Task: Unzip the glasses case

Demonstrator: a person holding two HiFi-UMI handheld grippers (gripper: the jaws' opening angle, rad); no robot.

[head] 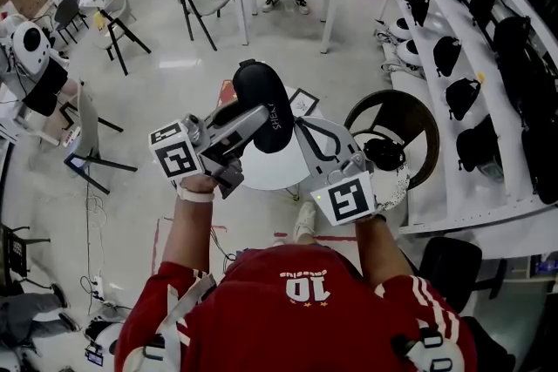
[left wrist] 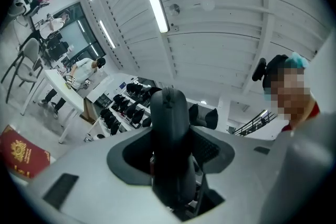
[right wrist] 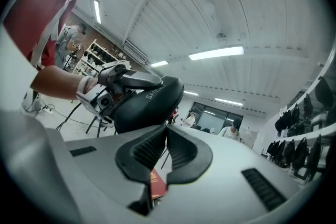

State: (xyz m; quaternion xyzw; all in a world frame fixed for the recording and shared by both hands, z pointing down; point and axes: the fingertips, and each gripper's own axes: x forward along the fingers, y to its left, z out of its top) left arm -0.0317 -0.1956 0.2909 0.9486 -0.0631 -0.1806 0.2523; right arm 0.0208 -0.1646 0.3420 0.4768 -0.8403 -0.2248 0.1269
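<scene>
Apparently the unzipping had barely begun: the black oval glasses case [head: 260,96] was held in the air above the round white tabletop [head: 266,176], clamped in the left gripper [head: 255,119] and seemingly still closed. The right gripper [right wrist: 164,132], jaws together, met its edge; no zip pull showed.

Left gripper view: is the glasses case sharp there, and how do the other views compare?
Left gripper view: glasses case dark, soft, backlit by a glaring ceiling strip light. Right gripper view: case lettering readable, strong wide-lens curvature. Head view: even light, sharp, shelves bowed.
</scene>
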